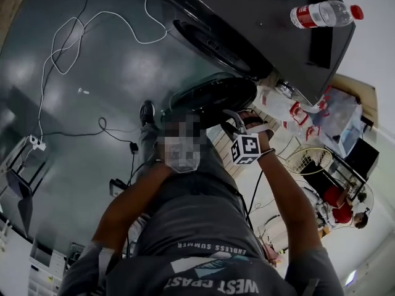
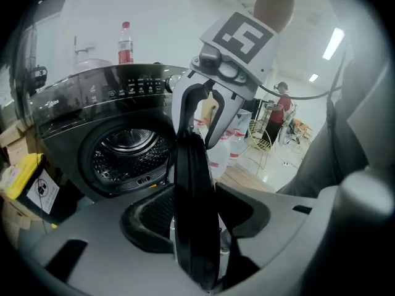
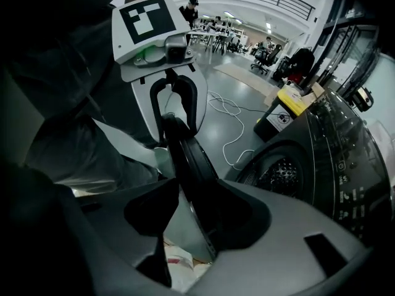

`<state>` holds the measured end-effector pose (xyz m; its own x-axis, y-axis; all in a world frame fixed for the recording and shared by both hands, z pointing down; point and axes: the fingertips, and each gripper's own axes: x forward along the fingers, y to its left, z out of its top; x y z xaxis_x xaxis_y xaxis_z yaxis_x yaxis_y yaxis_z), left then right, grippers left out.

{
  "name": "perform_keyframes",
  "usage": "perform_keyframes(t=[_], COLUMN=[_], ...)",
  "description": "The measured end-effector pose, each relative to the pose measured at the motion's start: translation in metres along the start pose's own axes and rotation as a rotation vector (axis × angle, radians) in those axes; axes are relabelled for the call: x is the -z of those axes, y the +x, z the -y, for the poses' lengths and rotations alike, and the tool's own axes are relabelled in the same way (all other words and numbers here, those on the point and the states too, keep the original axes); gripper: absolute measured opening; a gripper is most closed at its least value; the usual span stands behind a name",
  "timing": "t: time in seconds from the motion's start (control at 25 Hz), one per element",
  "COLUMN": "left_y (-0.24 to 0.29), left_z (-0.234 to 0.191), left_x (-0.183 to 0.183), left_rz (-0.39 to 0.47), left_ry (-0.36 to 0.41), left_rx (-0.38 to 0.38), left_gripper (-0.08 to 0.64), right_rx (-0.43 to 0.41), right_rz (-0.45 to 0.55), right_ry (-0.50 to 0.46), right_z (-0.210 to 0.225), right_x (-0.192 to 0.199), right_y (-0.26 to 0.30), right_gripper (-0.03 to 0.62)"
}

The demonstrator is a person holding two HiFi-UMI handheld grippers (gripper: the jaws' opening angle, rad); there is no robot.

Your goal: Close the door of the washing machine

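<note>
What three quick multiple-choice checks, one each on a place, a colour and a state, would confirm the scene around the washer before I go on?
1. Where is the water bottle? A on the floor; B on top of the washing machine; C on a shelf.
2. What colour is the bottle's cap? A blue; B white; C red.
3. How does the washing machine's door stand? A shut; B swung open; C taken off.
Answers: B, it stands on the dark top; C, the red cap shows in the head view; B, the drum is exposed.

Head view steeply down; both gripper views close along the same door (image 2: 194,214).
</note>
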<state>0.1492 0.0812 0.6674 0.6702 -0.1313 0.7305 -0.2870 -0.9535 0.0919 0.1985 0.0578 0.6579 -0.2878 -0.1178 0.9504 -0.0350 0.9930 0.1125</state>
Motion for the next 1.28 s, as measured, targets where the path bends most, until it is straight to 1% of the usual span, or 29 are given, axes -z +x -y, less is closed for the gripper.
perform_keyframes(t=[0.16, 0.32, 0.52, 0.84, 1.08, 1.28], left_y=[-0.003, -0.003, -0.003, -0.001, 0.004, 0.009], left_z=[-0.026, -0.051, -0.081, -0.128, -0.159, -0.182], left_x=[0.001, 0.000, -0.005, -0.013, -0.022, -0.031], left_rz=[0.014, 0.019, 0.026, 0.054, 0.066, 0.070], left_ry=[-0.010, 0.023, 0.066, 0.036, 0.059, 0.087], left_rx=[-0.078, -0.129, -0.171, -0.245, -0.275, -0.294], left_gripper=[0.209, 0.209, 0.212, 0.206, 0.213, 0.221], right_rx=[0.050, 0.097, 0.156, 0.241, 0.317, 0.365], right_rz=[-0.004, -0.015, -0.031, -0.039, -0.055, -0.064], right_ry=[0.052, 0.095, 0.140, 0.245, 0.336, 0.387], right_z=[0.015, 0.033, 0.056, 0.092, 0.117, 0.136], right_x=[-0.005, -0.009, -0.012, -0.012, -0.010, -0.008], right_y=[0.004, 0.009, 0.014, 0.020, 0.024, 0.025], right_gripper=[0.195, 0.190, 0.185, 0.179, 0.179, 0.181])
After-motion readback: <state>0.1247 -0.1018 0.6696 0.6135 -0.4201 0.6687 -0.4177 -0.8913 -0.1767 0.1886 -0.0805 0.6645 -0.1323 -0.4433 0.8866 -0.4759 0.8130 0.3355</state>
